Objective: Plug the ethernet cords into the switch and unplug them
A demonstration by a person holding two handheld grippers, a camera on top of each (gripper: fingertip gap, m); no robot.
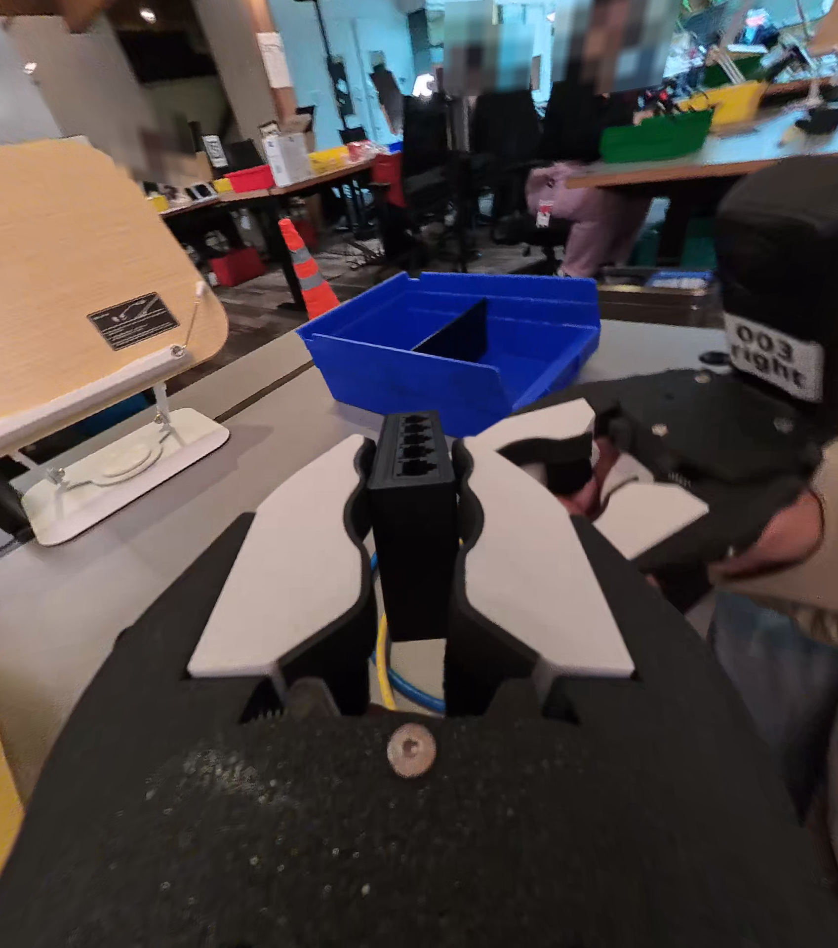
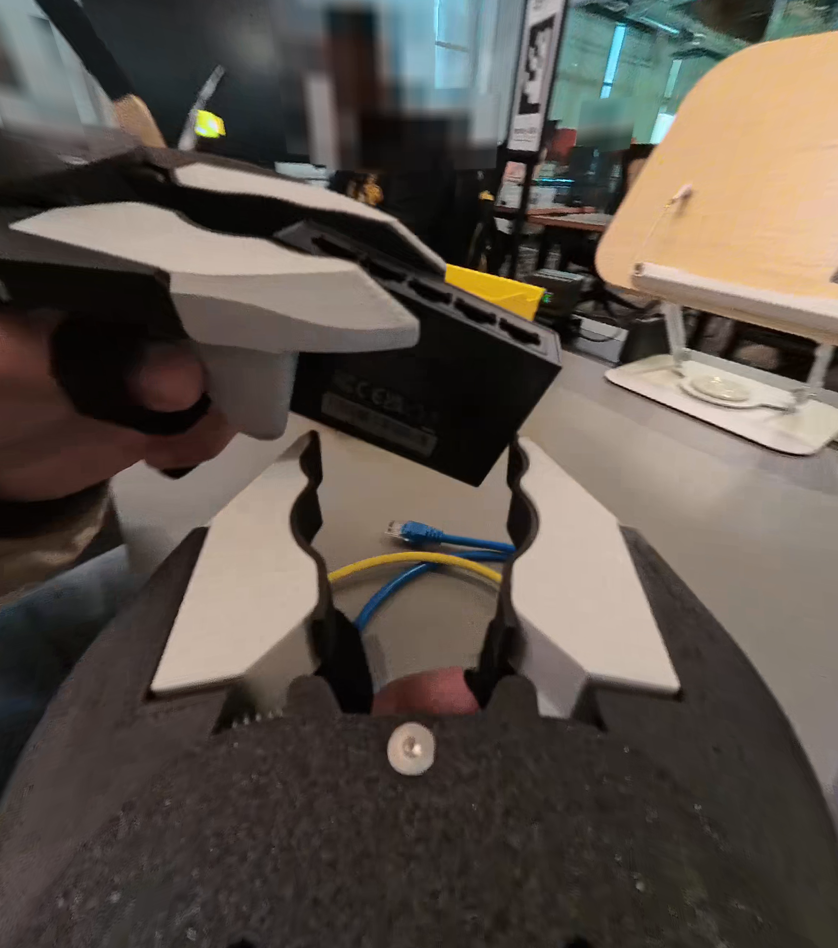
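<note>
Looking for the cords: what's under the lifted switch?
Below the switch, blue cord and yellow cord lie loose on the table; their far ends run behind the fingers.

Switch matt black plastic; bin glossy blue plastic; table smooth grey.

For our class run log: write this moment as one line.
left gripper: shut on switch | right gripper: open | blue cord: on table, unplugged

switch above cords (on table)
</note>
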